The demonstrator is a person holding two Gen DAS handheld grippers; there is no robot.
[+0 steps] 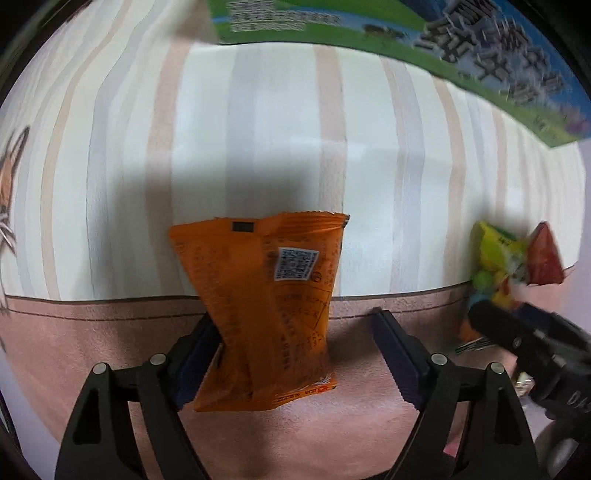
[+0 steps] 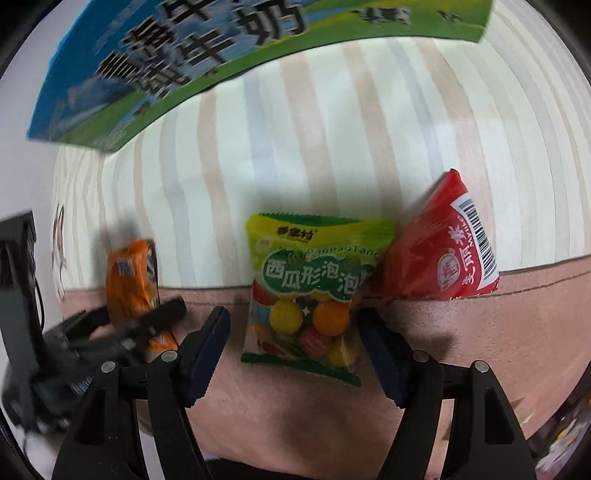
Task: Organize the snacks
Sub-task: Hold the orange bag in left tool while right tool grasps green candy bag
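In the left wrist view an orange snack packet lies back side up on the cloth between the jaws of my left gripper. The left pad touches its edge and the right pad stands clear, so the gripper is open. In the right wrist view a yellow-green packet of coloured gumballs lies between the jaws of my right gripper, which is open with a gap on the left side. A red packet leans against the gumball packet's right edge. Both grippers point down at the cloth, side by side.
The packets rest on a striped cream cloth with a pink border. A milk carton box with green and blue print stands at the back, also in the left wrist view. A dark stand is at the far left.
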